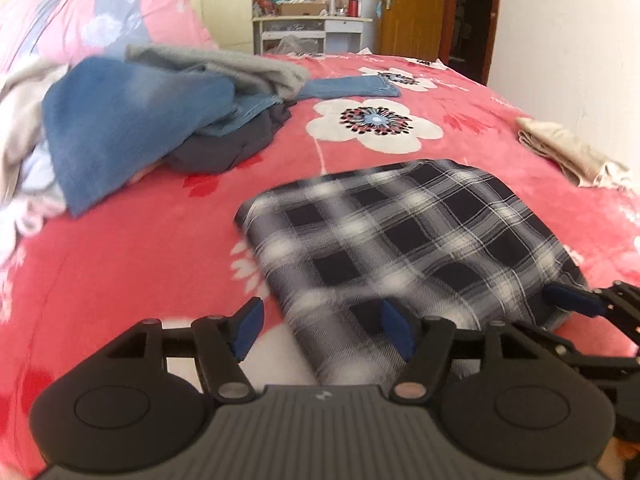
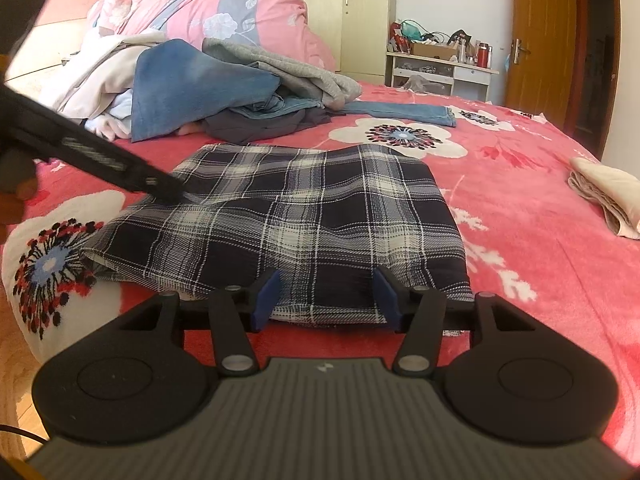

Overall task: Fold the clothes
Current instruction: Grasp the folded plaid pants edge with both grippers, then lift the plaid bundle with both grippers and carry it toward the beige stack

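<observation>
Left wrist: left gripper (image 1: 322,330) released, plaid shirt (image 1: 404,240) folded flat near bed's (image 1: 140,264) front edge, pile (image 1: 132,120) unfolded behind | Right wrist: right gripper (image 2: 327,298) released at shirt's (image 2: 312,220) near hem; pile (image 2: 208,88) seemingly left.

A: Plaid garment (image 2: 304,216)?
B: Thin woven cloth, matt. Bed cover (image 2: 520,208): plush fleece, fuzzy nap.
A: Right hand-held gripper (image 2: 327,295)?
B: Matt black plastic, ribbed housing; blue pads (image 2: 267,295) matt. Door (image 2: 544,40): glossy wood.
</observation>
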Motion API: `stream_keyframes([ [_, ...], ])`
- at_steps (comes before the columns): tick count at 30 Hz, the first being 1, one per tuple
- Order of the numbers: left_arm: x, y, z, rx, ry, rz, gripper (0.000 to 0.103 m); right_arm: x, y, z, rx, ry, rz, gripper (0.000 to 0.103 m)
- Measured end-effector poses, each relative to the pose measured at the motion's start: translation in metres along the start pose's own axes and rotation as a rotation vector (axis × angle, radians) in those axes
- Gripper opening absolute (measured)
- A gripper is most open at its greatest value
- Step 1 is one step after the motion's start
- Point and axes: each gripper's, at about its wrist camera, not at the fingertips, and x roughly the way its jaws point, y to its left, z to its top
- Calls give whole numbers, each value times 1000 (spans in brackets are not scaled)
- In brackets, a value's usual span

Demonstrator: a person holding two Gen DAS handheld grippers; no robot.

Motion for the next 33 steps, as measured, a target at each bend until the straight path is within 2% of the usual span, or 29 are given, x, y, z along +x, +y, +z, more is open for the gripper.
stream_keyframes([
  [5, -7, 20, -14, -113, 72, -106, 73, 0, -1, 0, 5, 0, 3, 55],
  [9, -7, 31, -26, -194, 128, -194, 73, 1, -2, 0, 5, -1, 2, 57],
  [26, -6, 24, -35, -201, 132, -206, 73, 1, 1, -3, -6, 4, -2, 67],
  [29, -8, 32, -35, -245, 122, -243, 73, -1, -1, -3, 6, 0, 10, 71],
  [33, -8, 49, -38, -359, 118, -342, 73, -13, -14, -3, 98, -37, 56, 77],
])
